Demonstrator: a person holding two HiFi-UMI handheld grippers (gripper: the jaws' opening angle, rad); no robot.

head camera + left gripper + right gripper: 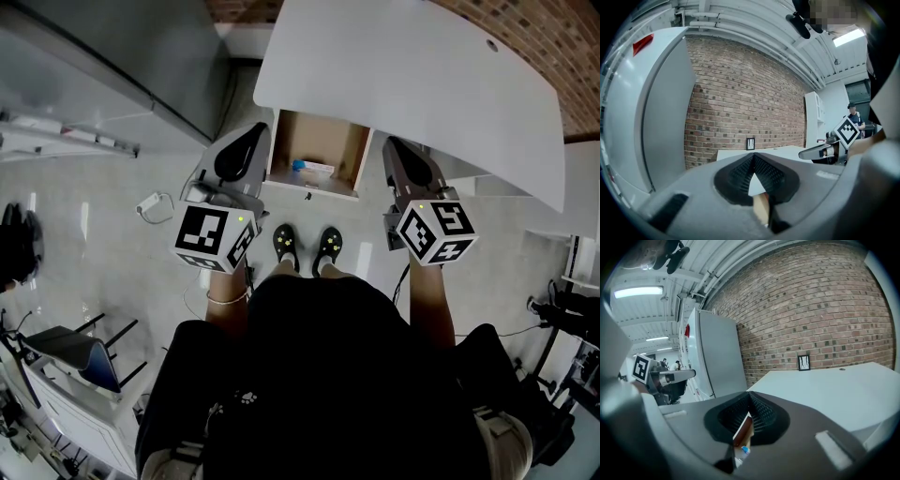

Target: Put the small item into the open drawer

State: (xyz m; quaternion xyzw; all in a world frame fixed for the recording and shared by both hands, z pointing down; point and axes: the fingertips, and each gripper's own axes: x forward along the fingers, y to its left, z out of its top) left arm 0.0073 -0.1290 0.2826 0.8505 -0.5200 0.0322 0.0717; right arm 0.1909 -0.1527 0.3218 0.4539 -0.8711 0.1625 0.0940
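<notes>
The wooden drawer (283,141) stands pulled out from under the white desk (403,66). Inside it lies the small item (310,169), a white tube with a blue cap. My left gripper (249,142) hovers just left of the drawer, shut and holding nothing. My right gripper (397,148) hovers just right of it, also shut and holding nothing. In the left gripper view the jaws of my left gripper (752,158) meet at their tips, with the drawer's wood (762,206) below. In the right gripper view, under my right gripper (750,398), the drawer's wall (743,431) and the blue cap (745,450) show.
The person's two shoes (307,246) stand on the pale floor right before the drawer. A tall grey cabinet (112,56) is at the left, a white plug with cable (153,203) lies on the floor, and a chair (80,356) sits lower left. A brick wall (811,310) backs the desk.
</notes>
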